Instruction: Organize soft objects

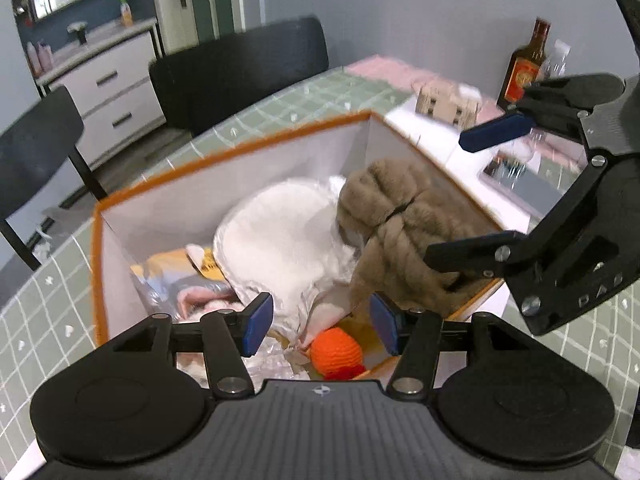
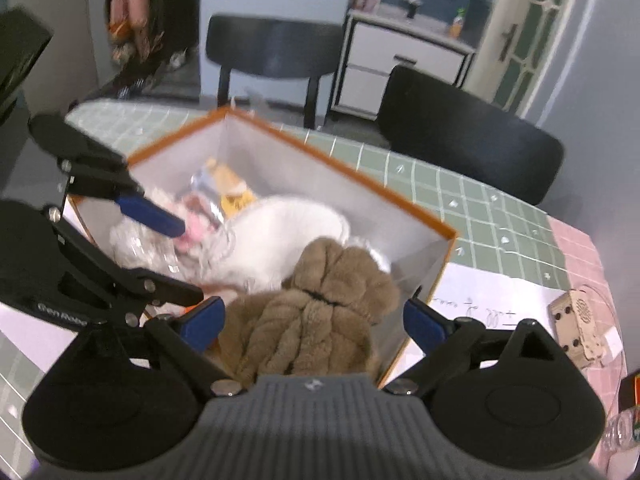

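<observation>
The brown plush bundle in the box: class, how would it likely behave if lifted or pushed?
The brown plush bundle is probably floppy: its fuzzy folds sag over the orange-rimmed box edge. It looks light for its bulk. It seems unlikely to roll or slip, since it lies slumped and lumpy.

Brown bundle (image 2: 320, 312) — fuzzy plush; bag (image 1: 280, 236) — glossy crinkled plastic.
</observation>
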`<act>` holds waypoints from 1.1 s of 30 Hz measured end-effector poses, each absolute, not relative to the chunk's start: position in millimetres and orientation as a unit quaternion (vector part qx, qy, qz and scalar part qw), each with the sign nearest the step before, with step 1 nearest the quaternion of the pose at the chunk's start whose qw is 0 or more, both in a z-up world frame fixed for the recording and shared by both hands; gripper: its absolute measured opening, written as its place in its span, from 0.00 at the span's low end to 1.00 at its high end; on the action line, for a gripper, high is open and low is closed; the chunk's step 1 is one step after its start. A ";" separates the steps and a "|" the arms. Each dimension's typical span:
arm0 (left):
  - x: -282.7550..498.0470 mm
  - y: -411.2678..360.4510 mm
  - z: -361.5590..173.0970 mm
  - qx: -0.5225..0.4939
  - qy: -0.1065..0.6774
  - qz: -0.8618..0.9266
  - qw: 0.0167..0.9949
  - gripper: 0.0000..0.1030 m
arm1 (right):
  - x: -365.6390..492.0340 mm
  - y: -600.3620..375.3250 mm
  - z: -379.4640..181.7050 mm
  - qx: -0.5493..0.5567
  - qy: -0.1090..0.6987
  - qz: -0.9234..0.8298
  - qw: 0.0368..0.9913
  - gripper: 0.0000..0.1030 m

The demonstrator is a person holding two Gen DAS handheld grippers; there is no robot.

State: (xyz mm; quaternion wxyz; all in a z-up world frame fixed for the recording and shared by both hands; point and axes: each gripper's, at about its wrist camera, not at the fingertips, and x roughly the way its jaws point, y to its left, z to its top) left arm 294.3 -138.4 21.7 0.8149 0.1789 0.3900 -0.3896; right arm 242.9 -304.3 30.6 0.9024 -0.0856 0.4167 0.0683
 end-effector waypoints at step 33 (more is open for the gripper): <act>217.2 -110.3 42.6 0.070 0.323 -0.156 0.931 0.92 | 146.8 -289.5 55.5 0.072 0.334 -0.043 0.939 0.97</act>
